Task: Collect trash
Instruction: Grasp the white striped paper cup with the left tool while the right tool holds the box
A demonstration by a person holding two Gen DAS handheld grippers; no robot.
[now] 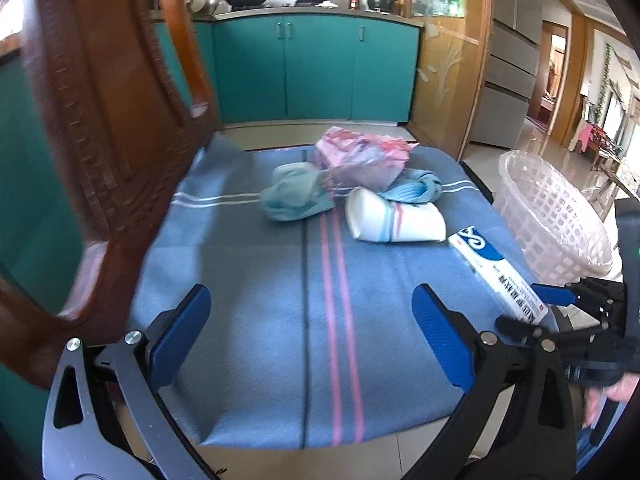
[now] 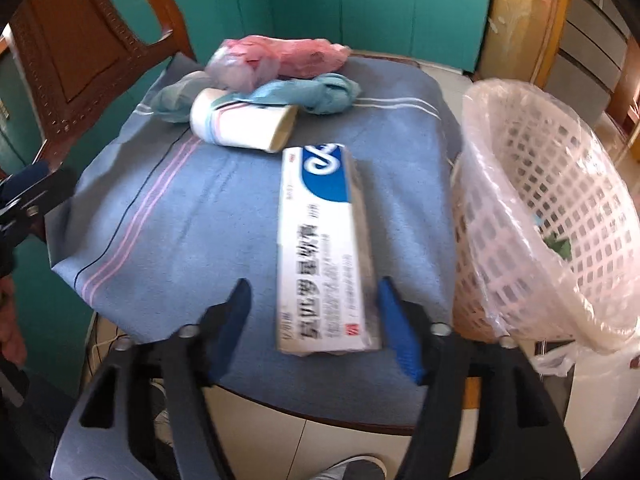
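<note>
A white and blue ointment box lies on the blue cloth; it also shows in the left wrist view. My right gripper is open with its jaws on either side of the box's near end, the right one close to it and a gap on the left. A white paper cup lies on its side beyond it, with crumpled blue gloves and a pink plastic bag. My left gripper is open and empty above the near cloth.
A pink lattice waste basket lined with clear plastic stands right of the cloth, also in the left wrist view. A carved wooden chair back rises at the left. Teal cabinets stand behind.
</note>
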